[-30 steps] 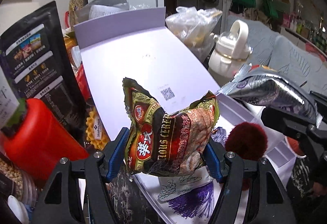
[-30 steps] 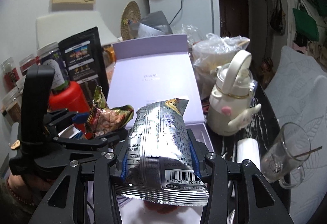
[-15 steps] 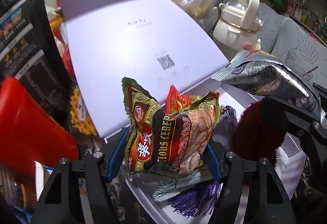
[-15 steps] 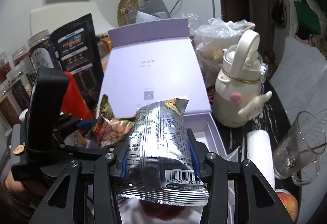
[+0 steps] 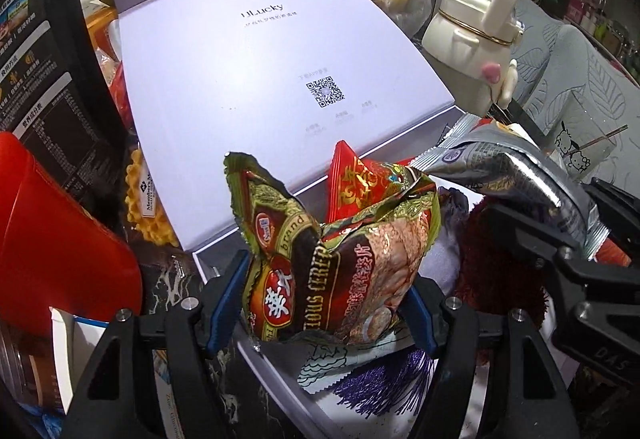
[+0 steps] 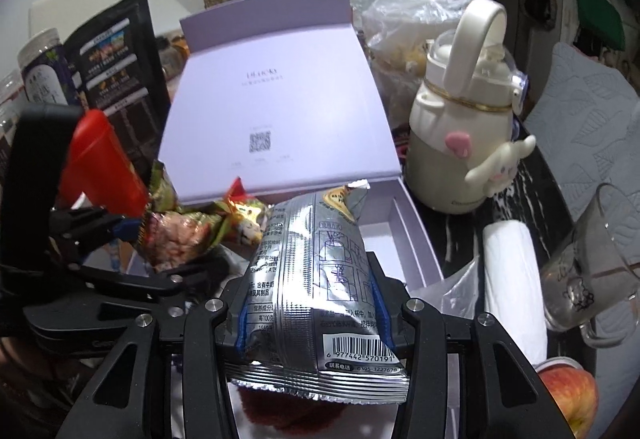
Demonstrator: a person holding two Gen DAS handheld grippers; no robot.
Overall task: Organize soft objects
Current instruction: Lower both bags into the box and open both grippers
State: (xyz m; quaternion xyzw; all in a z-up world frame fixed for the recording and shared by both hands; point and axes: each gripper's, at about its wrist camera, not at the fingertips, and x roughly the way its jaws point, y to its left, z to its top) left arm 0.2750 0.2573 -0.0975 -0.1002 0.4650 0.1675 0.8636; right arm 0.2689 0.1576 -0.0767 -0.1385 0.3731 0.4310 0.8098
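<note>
My left gripper (image 5: pixel 320 295) is shut on a brown and green cereal packet (image 5: pixel 336 259) and holds it over the near left corner of an open lilac box (image 5: pixel 212 267). A red packet (image 5: pixel 352 183) lies in the box behind it. My right gripper (image 6: pixel 306 311) is shut on a silver foil packet (image 6: pixel 316 299), held above the box tray (image 6: pixel 416 231). A dark red fluffy pom-pom (image 5: pixel 496 279) lies in the box under the right gripper. The silver packet also shows in the left wrist view (image 5: pixel 520 167), and the cereal packet in the right wrist view (image 6: pixel 180 235).
The box lid (image 5: pixel 260 79) stands open behind. A cream kettle-shaped bottle (image 6: pixel 460 127), a white roll (image 6: pixel 512 279), a glass mug (image 6: pixel 592 271) and an apple (image 6: pixel 568 399) stand right of the box. A red container (image 5: pixel 52 239) and black bags (image 5: pixel 44 71) stand left.
Both grippers have moved forward and down toward the open box with their packets still held. The red packet inside the box has come into view.
</note>
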